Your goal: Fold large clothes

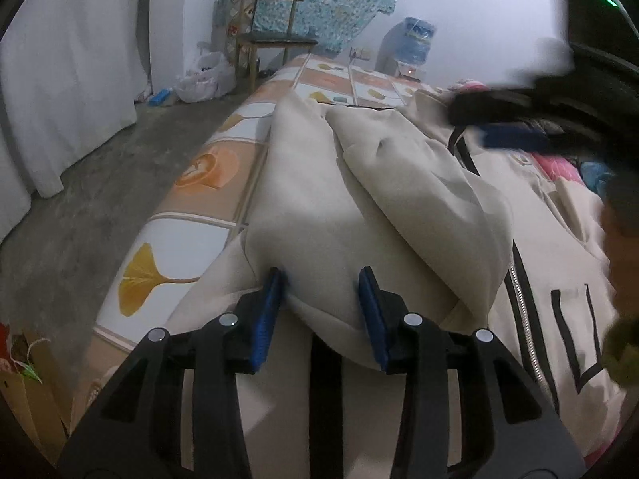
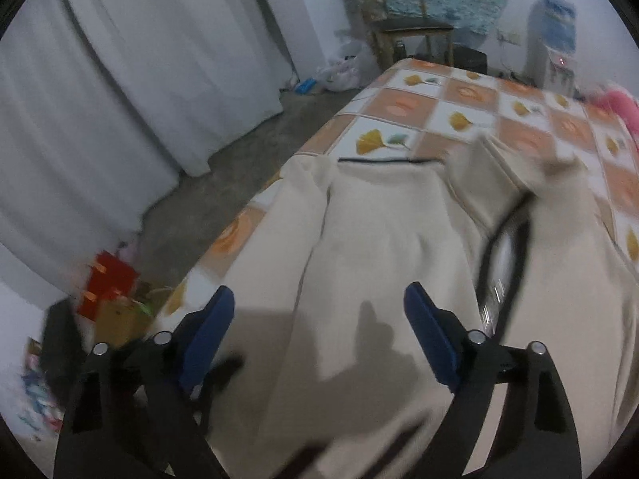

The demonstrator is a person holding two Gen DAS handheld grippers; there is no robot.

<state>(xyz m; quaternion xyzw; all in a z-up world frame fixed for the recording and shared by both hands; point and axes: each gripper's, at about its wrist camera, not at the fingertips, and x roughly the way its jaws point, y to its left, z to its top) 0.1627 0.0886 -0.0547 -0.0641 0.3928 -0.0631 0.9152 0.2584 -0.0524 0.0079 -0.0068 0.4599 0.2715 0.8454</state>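
A large cream zip-up jacket (image 1: 319, 207) with black trim lies spread on the bed (image 1: 179, 231), and one sleeve (image 1: 419, 183) is folded across its body. Its zipper (image 1: 523, 311) runs down the right side. My left gripper (image 1: 321, 279) hangs low over the near edge of the jacket. Its blue pads stand apart with a soft fold of cloth lying between them, not squeezed. My right gripper (image 2: 319, 299) is wide open above the jacket (image 2: 379, 247) with nothing between its fingers. In the left wrist view it shows as a blurred dark shape (image 1: 499, 131) at the upper right.
The bed sheet (image 2: 471, 92) has orange and white squares with leaf prints. A concrete floor (image 1: 120, 151) and white curtains (image 2: 120, 80) lie to the left. A wooden chair (image 1: 271, 36), plastic bags (image 1: 203, 76) and a water dispenser (image 1: 411, 44) stand beyond. Pink items (image 1: 559, 163) sit at the right, and a red box (image 2: 106, 283) is on the floor.
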